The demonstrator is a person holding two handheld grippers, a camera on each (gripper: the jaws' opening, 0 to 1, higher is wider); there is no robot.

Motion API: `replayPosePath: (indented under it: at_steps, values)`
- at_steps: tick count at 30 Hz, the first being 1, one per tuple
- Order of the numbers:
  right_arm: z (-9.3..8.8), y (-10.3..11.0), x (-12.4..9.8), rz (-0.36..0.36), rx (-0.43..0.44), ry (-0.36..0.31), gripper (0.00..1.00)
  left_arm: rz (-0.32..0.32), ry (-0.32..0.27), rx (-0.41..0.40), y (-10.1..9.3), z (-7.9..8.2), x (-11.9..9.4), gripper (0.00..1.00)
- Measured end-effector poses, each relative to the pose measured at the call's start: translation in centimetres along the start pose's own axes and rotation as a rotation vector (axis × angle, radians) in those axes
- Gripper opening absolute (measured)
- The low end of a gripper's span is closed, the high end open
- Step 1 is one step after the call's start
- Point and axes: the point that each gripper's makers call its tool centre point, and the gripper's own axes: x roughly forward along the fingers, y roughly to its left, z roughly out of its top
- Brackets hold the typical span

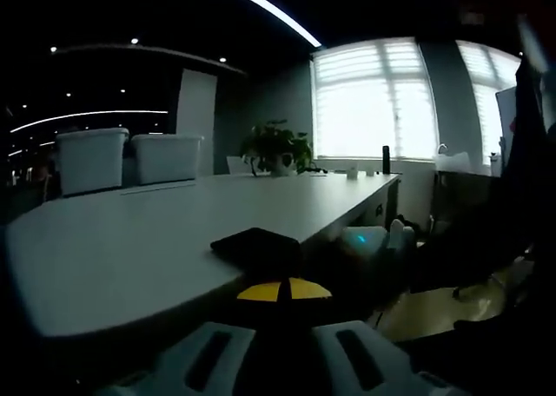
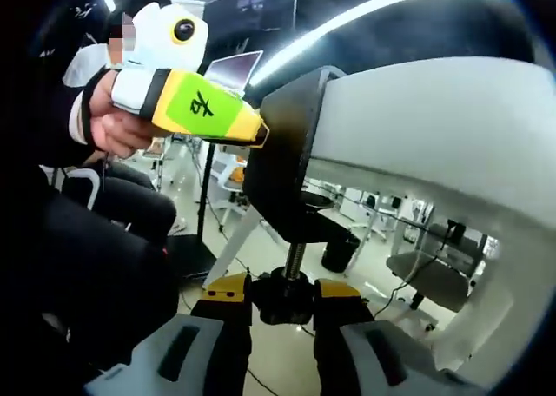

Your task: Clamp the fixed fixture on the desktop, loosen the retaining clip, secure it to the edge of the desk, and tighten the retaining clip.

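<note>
Gripping the round black tightening knob [image 2: 282,299] at the bottom of the threaded screw [image 2: 294,259], the right gripper [image 2: 283,313] has its yellow-tipped black jaws closed on either side of that knob, seen from under the desk in the right gripper view. Screw runs up into the black C-shaped clamp fixture [image 2: 282,166], which wraps the edge of the white desk [image 2: 434,127]: upper arm above the desktop, lower arm below the slab. Cannot tell whether the screw pad touches the underside. Left gripper [image 2: 261,134] comes in from the left of that view, yellow-green body with white housing, tip touching the clamp's upper arm at the desk edge; a person's hand [image 2: 117,127] holds it. In the left gripper view, left gripper [image 1: 282,300] jaws rise from the bottom with yellow tips close together on the dark top plate of the same clamp fixture [image 1: 256,248], clenched on it at the near edge of the desk [image 1: 130,248]. Farther out along the desktop: two white plastic bins [image 1: 126,157] near the far left edge, a green potted plant [image 1: 278,146] near the far end by the bright blinded windows [image 1: 375,101]. White office chair [image 2: 430,279] beneath the desk in the right gripper view.
</note>
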Motion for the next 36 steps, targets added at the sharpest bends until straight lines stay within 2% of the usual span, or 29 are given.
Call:
replayPosePath:
  at_steps: [2, 4, 6, 7, 9, 10, 14, 17, 20, 22, 23, 24, 27, 29, 30, 31, 36]
  values:
    - [0.1, 0.0, 0.1, -0.002, -0.024, 0.004, 0.26, 0.003, 0.001, -0.005, 0.0, 0.0, 0.0, 0.01]
    - [-0.2, -0.2, 0.1, -0.053, -0.13, 0.04, 0.28, 0.005, -0.001, -0.011, 0.0, -0.1, 0.0, 0.01]
    - [-1.8, -1.0, -0.1, -0.159, -0.133, 0.154, 0.31, 0.009, -0.006, -0.014, 0.0, -0.1, 0.1, 0.01]
    - [-2.0, -1.1, -0.3, -0.184, -0.115, 0.168, 0.32, 0.012, -0.008, -0.014, 0.0, -0.1, 0.0, 0.01]
    - [-1.3, -1.3, -1.1, -0.283, 0.019, 0.129, 0.34, 0.017, -0.009, -0.011, -0.1, -0.1, 0.0, 0.01]
    - [-1.8, -1.4, -1.5, -0.309, 0.055, 0.162, 0.38, 0.019, -0.009, -0.007, 0.0, -0.1, 0.0, 0.01]
    - [-1.6, -1.3, -2.2, -0.447, 0.213, 0.158, 0.52, 0.011, -0.02, -0.018, 0.1, -0.1, -0.1, 0.01]
    - [-1.1, -1.4, -2.5, -0.54, 0.205, 0.163, 0.51, 0.008, -0.027, -0.017, 0.0, -0.1, -0.1, 0.01]
    - [-1.1, -1.9, -2.7, -0.674, 0.266, 0.173, 0.45, 0.003, -0.029, -0.007, 0.0, -0.1, -0.1, 0.01]
    - [-1.1, -1.7, -2.6, -0.72, 0.266, 0.176, 0.42, -0.003, -0.031, -0.006, -0.1, 0.0, -0.2, 0.01]
    - [-1.3, -1.7, -2.8, -0.756, 0.303, 0.172, 0.41, -0.007, -0.034, -0.007, 0.0, 0.0, -0.2, 0.01]
    - [-1.7, -1.5, -2.6, -0.773, 0.345, 0.179, 0.41, -0.013, -0.035, -0.013, 0.0, 0.0, -0.2, 0.01]
    - [-2.1, -1.1, -2.1, -0.788, 0.367, 0.194, 0.4, -0.023, -0.035, -0.005, -0.1, 0.0, -0.2, 0.01]
    - [-2.3, -1.1, -1.8, -0.799, 0.418, 0.178, 0.3, -0.025, -0.038, -0.004, -0.1, 0.0, -0.2, 0.01]
    - [-2.0, -1.4, -2.2, -0.814, 0.42, 0.168, 0.26, -0.026, -0.041, -0.007, -0.1, 0.1, -0.3, 0.01]
    - [-1.6, -1.8, -2.5, -0.838, 0.363, 0.172, 0.27, -0.026, -0.042, -0.011, -0.1, 0.1, -0.3, 0.01]
    - [-1.5, -1.4, -2.0, -0.787, 0.332, 0.197, 0.24, -0.012, -0.047, -0.016, -0.2, 0.1, -0.3, 0.01]
